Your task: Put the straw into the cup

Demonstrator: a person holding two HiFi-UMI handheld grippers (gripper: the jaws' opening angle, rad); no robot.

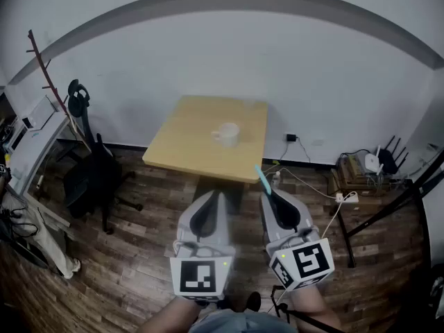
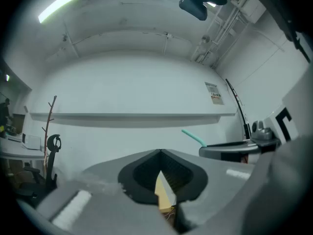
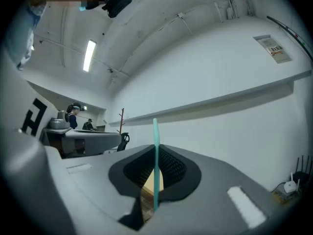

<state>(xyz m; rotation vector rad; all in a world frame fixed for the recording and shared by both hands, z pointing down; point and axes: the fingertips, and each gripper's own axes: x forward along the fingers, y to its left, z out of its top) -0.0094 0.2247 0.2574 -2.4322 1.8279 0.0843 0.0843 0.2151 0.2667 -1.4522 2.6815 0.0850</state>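
Head view looks down on a square, smooth pale-wood table (image 1: 208,141) set against the white wall, with a small white cup (image 1: 226,133) near its middle. Both grippers hang short of the table's near edge, over dark plank floor (image 1: 139,255). The right gripper (image 1: 268,195) pinches a thin teal straw (image 1: 262,179) between ribbed black pads (image 3: 171,168). The left gripper (image 1: 216,195) is closed on nothing. A black office chair (image 1: 94,175) stands left of the table.
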